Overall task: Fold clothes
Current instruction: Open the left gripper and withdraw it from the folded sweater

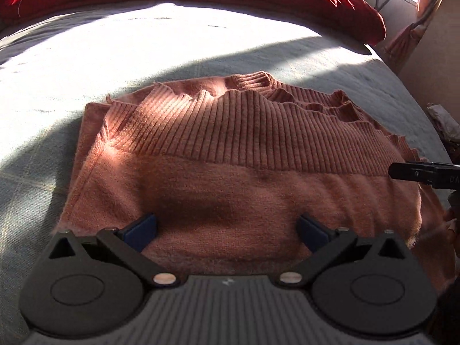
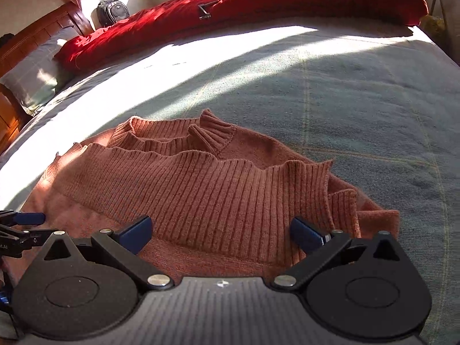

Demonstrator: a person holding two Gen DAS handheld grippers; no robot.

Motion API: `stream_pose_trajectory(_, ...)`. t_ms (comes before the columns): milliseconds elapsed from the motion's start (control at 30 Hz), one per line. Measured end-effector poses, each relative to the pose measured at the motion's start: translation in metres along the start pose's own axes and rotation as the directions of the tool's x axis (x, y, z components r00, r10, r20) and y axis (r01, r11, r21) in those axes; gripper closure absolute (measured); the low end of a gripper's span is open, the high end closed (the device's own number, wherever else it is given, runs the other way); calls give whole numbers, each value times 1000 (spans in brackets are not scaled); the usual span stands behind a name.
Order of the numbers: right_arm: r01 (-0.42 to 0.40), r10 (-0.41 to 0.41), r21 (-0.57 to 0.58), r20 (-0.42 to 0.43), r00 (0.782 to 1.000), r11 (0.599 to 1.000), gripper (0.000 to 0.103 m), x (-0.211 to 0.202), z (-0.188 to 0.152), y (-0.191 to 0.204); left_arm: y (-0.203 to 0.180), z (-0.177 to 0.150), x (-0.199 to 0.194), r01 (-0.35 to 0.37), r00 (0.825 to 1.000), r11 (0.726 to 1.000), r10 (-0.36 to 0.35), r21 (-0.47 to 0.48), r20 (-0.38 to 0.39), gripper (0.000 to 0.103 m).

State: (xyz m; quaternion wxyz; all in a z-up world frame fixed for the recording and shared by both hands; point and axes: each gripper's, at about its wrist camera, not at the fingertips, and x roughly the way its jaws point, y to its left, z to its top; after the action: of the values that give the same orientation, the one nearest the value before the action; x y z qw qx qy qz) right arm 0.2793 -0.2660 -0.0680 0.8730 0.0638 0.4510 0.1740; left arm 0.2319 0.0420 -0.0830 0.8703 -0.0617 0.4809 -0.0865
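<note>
A salmon-pink ribbed knit sweater (image 1: 235,155) lies folded on the grey-blue bed cover (image 1: 86,66), its ribbed hem uppermost. The left gripper (image 1: 227,230) hovers over its near edge with jaws spread wide, grasping nothing. The right gripper (image 2: 221,231) is likewise released above the sweater's ribbing. A red quilt (image 2: 258,3) lies beyond.

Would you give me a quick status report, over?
Left gripper open, right gripper open, both empty. Pink sweater folded on bed. Nothing in the way.
</note>
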Motion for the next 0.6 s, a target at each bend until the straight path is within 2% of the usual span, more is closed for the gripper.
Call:
stream_pose_trajectory(200,117,-116,-41,24,993,992,0,8,-6,19,5,-6,-4,74,997,990,-75,124,9,0)
stream_pose_trajectory(300,164,-163,0,30,986,987,0,0,-7,24,6,-4,-8,104,995,973,-104,206,-14,0)
stream_pose_trajectory(367,207,-208,48,24,978,977,0,-12,-10,30,8,0,-14,140,990,965,-138,222,-28,0)
stream_pose_trajectory(533,262,-275,124,107,955,957,0,-56,-30,45,16,10,-39,255,964,918,-266,302,-4,0)
stream_pose_trajectory(600,247,-266,155,122,956,957,0,-71,-39,47,19,9,-39,292,954,901,-300,321,-25,0)
